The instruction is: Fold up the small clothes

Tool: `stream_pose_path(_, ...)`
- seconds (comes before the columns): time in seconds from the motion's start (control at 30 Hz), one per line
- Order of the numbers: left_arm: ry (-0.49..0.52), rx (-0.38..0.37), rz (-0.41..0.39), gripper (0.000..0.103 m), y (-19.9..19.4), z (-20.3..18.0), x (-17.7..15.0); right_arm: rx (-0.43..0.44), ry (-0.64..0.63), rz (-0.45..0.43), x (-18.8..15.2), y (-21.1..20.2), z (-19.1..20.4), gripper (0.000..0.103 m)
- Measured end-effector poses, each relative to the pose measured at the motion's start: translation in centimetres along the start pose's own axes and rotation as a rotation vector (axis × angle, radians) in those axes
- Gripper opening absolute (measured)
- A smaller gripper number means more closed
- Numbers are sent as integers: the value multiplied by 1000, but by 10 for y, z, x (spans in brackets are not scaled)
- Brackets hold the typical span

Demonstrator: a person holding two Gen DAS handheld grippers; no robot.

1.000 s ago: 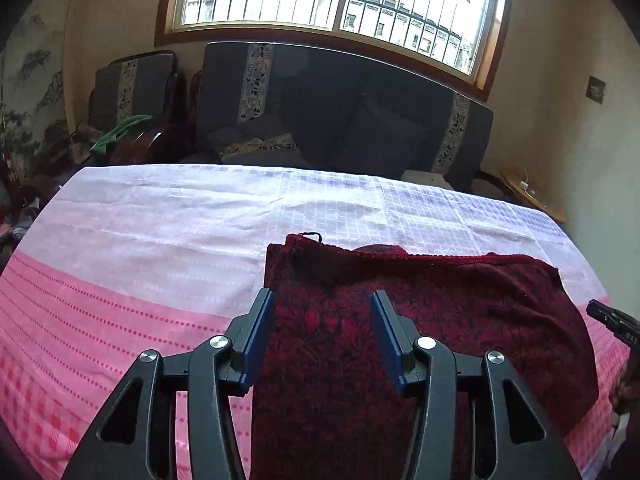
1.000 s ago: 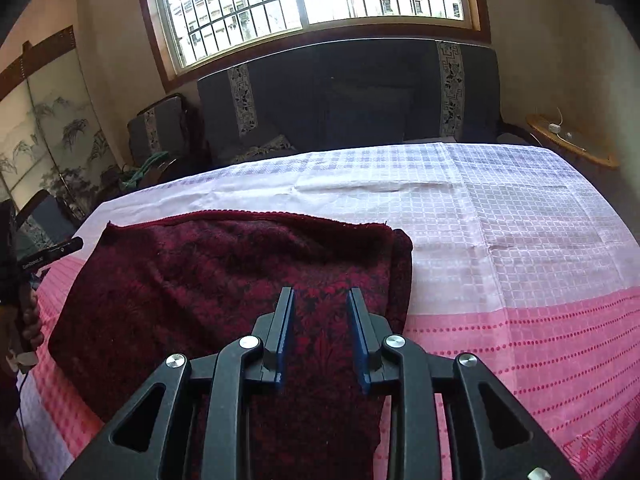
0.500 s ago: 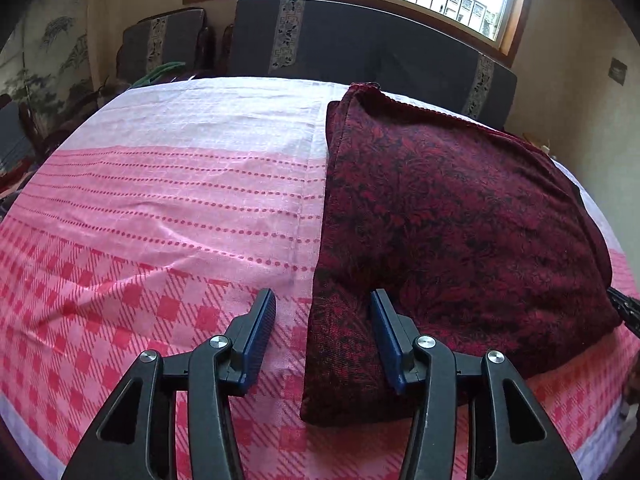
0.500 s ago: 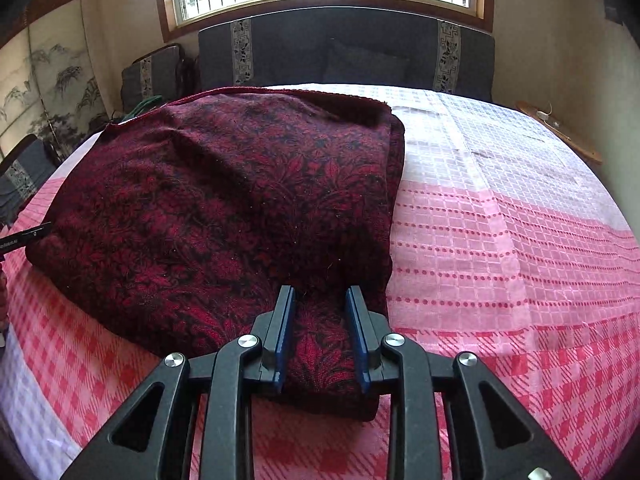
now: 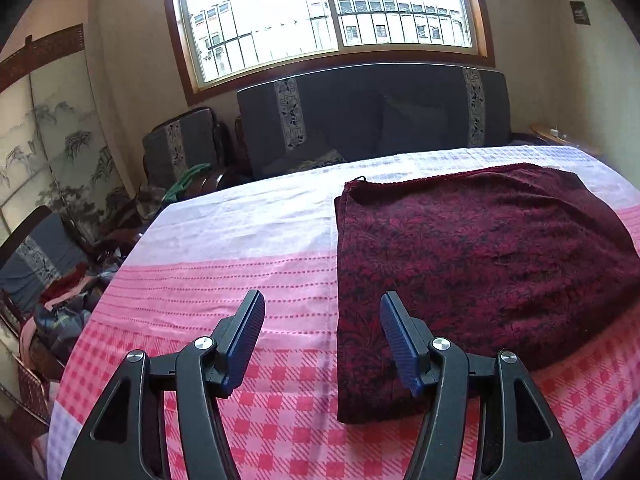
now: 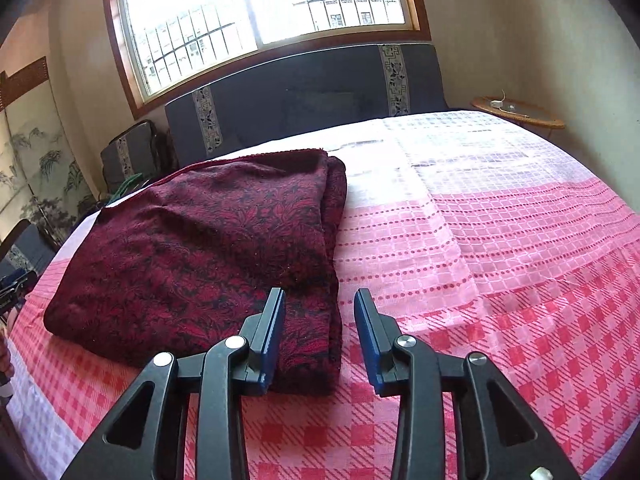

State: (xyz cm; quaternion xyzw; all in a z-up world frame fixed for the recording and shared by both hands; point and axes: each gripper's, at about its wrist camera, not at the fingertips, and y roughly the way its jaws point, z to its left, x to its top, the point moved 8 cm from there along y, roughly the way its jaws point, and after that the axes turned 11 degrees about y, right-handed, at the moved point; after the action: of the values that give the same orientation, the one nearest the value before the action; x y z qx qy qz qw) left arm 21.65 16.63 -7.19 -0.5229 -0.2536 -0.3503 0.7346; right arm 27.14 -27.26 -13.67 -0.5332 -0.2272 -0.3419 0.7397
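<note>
A dark red patterned garment [image 5: 472,264] lies folded in a flat rectangle on the pink and white checked table cloth [image 5: 240,248]; it also shows in the right wrist view [image 6: 208,264]. My left gripper [image 5: 322,332] is open and empty, raised over the garment's near left corner. My right gripper [image 6: 318,328] is open and empty, raised over the garment's near right corner. Neither gripper touches the cloth.
A dark sofa [image 5: 376,116] and an armchair [image 5: 180,152] stand behind the table under a barred window. A pile of clothes [image 5: 68,300] lies left of the table. A small round side table [image 6: 516,114] stands at the far right.
Both grippers have let go of the garment's near edge, opened wider and drawn back and up. The garment now lies flat, folded in half.
</note>
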Motion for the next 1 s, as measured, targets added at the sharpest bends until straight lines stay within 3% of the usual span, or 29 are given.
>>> stream_pose_path(0.13,21,7,3,62,4,-3,1,-18,-24,8,-2,3,4,46)
stream_pose_path(0.2,28,10,2,62,7,-5,1,-31,-39,8,-3,4,7,64)
stream_pose_path(0.27,38,19,-2,62,10,-5,3,-32,-40,-3,-3,2,7,70)
stream_pose_path(0.63,80,11,9,64,34,-9,8,-111,-8,-64,2,-9,-6,71)
stream_pose_path(0.8,76,-100,42,64,55,-14,5,-118,-25,-57,2,-7,-4,74)
stream_pose_path(0.9,31,-234,88,64,71,-15,3,-121,-22,-58,2,-8,-4,74)
stream_pose_path(1.0,-78,-357,131,63,89,-2,4,-122,-20,-58,3,-7,-5,75)
